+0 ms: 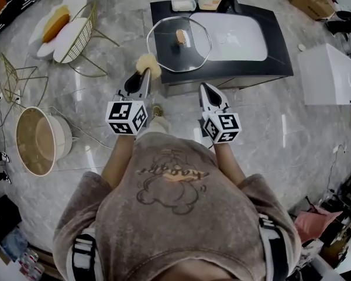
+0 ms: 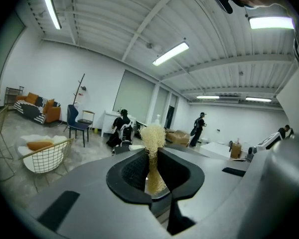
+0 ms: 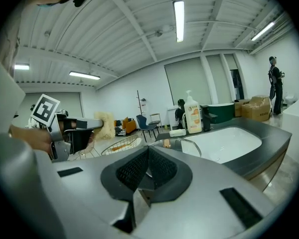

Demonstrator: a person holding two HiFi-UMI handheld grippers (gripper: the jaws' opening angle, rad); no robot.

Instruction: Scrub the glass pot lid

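Around the rig: a dark counter [image 1: 279, 56] sits straight ahead with a white sink [image 1: 237, 37] set into its right part. At the back edge there's a soap bottle [image 3: 193, 114] and a small white roll [image 1: 183, 4]. Off to the left on the floor are a wire chair [image 1: 85, 31] with cushions and a round white bin [image 1: 57, 134] with a wooden inside. A white box [image 1: 330, 75] stands to the right of the counter. The left gripper view also catches 2 people [image 2: 120, 128] far back in the room.

The glass pot lid [image 1: 164, 54] lies flat on the left part of the counter, just beside the sink, with its knob up. A bit of its rim hangs past the counter's left edge.

I've got the left gripper [image 1: 144, 75] pinching a yellow fibrous scrubber [image 1: 147, 64], with the fingers [image 2: 132, 171] closed on its stem and the fluffy head sticking out past the tips. That head is near the lid's front-left rim but not touching it.

The right gripper [image 1: 204, 87] has its fingers [image 3: 134, 171] pressed together on nothing. It's short of the counter's front edge, and the lid is ahead of it and a little to the left.
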